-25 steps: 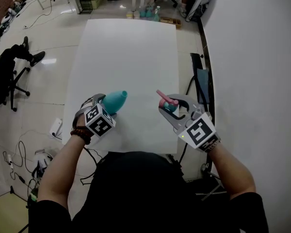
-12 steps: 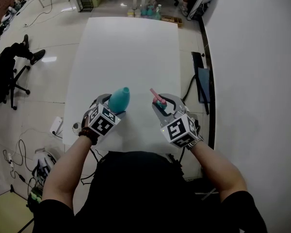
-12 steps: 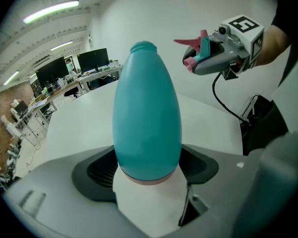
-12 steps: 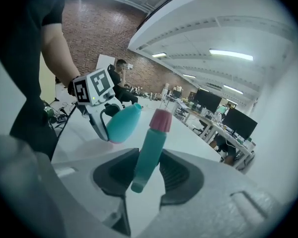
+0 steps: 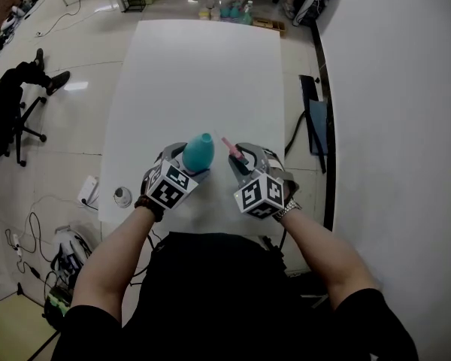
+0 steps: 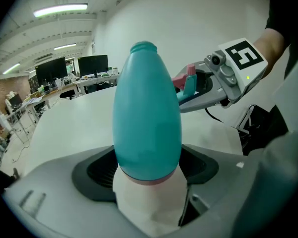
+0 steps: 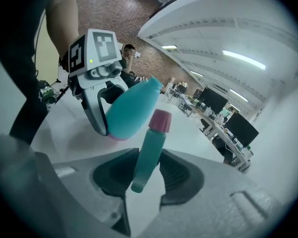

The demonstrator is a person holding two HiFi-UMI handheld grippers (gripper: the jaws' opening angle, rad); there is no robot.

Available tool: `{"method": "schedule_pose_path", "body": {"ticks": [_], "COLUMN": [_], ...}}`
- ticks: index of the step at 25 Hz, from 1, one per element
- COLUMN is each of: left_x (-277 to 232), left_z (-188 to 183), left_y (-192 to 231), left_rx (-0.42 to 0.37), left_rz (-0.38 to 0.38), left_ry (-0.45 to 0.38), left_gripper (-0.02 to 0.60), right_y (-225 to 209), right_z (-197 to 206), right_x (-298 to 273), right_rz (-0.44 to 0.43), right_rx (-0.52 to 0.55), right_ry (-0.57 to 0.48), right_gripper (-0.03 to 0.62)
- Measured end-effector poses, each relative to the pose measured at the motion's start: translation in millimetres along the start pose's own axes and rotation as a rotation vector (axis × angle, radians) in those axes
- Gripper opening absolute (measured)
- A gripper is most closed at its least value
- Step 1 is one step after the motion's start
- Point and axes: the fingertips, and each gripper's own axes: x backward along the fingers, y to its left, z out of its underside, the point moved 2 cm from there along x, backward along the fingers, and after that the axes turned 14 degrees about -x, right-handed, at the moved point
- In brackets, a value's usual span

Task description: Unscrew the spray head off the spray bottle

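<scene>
A teal egg-shaped spray bottle (image 5: 198, 151) stands nearly upright over the table's near edge, its neck open and bare (image 6: 144, 46). My left gripper (image 5: 189, 169) is shut on its pink-rimmed base (image 6: 148, 178). The spray head (image 5: 234, 150), a teal stem with a pink tip (image 7: 152, 148), is apart from the bottle and sits between the jaws of my right gripper (image 5: 243, 164), which is shut on it. The two grippers stand close, side by side; in the right gripper view the bottle (image 7: 131, 110) lies just beyond the head.
The long white table (image 5: 203, 74) stretches away ahead. Several bottles (image 5: 233, 10) stand on the floor past its far end. A black office chair (image 5: 7, 119) is at the left, a dark chair (image 5: 312, 119) at the right edge.
Both grippers have drawn closer together near the table's front edge. The right one came down and leftward with the spray head; the bottle has tipped more upright.
</scene>
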Motion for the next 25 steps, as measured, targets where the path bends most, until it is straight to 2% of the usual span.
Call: {"method": "schedule_pose_path", "body": {"ticks": [6,11,25], "left_x": [-10.9,-15.9,-23.3], "left_z": [1.3,9.5,29.0], "left_y": [-5.0,-3.4,-12.7], "left_rx": [-0.006,0.0,-0.031], "left_rz": [0.02,0.022,0.045], "left_ry": [-0.02,-0.016,0.013], "left_gripper": [0.411,0.411,0.413], "right_y": [9.4,13.3,26.6], "right_z": [11.0,21.4,31.1], "right_x": [-14.7,-24.4,-37.2], "right_rz": [-0.002,-0.016,-0.093], "right_rx": [0.081,0.097,-0.041], "right_ry": [0.05,0.098,0.131], "right_gripper": [0.121,0.121,0.123]}}
